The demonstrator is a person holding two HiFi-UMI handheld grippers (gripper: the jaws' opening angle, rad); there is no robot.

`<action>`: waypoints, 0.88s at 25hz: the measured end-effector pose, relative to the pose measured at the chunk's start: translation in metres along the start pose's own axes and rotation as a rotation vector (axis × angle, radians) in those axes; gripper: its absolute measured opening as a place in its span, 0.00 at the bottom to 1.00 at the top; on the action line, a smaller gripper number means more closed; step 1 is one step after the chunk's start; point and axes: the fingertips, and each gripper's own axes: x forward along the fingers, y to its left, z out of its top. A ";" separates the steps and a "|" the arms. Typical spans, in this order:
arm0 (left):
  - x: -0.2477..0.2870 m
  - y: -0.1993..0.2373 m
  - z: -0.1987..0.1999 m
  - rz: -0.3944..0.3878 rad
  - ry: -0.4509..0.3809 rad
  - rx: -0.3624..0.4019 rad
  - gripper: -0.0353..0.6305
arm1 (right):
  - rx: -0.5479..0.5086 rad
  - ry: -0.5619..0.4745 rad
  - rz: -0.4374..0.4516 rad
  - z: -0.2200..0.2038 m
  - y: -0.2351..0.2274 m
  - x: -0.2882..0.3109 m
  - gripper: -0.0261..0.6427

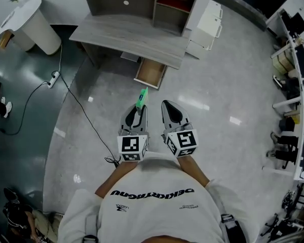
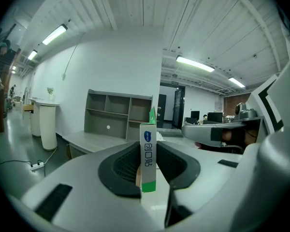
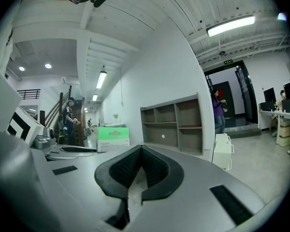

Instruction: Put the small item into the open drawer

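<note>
Head view — I see both grippers held out side by side over the grey floor [image 1: 213, 135]. The left gripper [image 1: 138, 114] is clenched on a small green-and-white carton [image 1: 142, 98], which stands on edge and juts past the tips. The right gripper [image 1: 170, 111] has its jaws pressed together with nothing in them. The open drawer [image 1: 151, 73] under the grey desk [image 1: 116, 34] lies ahead — the carton is well apart from it.

White round stand [image 1: 34, 27], power strip [image 1: 53, 78] with black cable [image 1: 80, 110], white cabinet [image 1: 207, 25]

White-and-green box [image 2: 148, 158], grey wood-grain desk [image 1: 126, 34], light brown drawer [image 1: 151, 73], pale grey floor [image 1: 213, 135]
</note>
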 end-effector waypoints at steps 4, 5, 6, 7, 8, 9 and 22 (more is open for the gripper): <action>0.028 0.021 0.005 -0.035 0.002 -0.015 0.21 | 0.005 0.004 -0.033 0.006 -0.010 0.034 0.08; 0.034 0.025 0.006 -0.043 0.003 -0.016 0.21 | 0.006 0.005 -0.040 0.007 -0.012 0.040 0.08; 0.039 0.028 0.006 -0.050 0.007 -0.016 0.21 | 0.008 0.007 -0.047 0.008 -0.014 0.045 0.08; 0.044 0.031 0.006 -0.057 0.012 -0.017 0.21 | 0.011 0.009 -0.053 0.008 -0.016 0.050 0.08; 0.049 0.033 0.004 -0.062 0.019 -0.018 0.21 | 0.015 0.011 -0.059 0.008 -0.018 0.053 0.08; 0.053 0.036 0.003 -0.065 0.027 -0.019 0.21 | 0.018 0.014 -0.065 0.008 -0.019 0.057 0.08; 0.098 0.025 -0.026 -0.086 0.111 -0.005 0.21 | 0.059 0.063 -0.076 -0.017 -0.059 0.073 0.08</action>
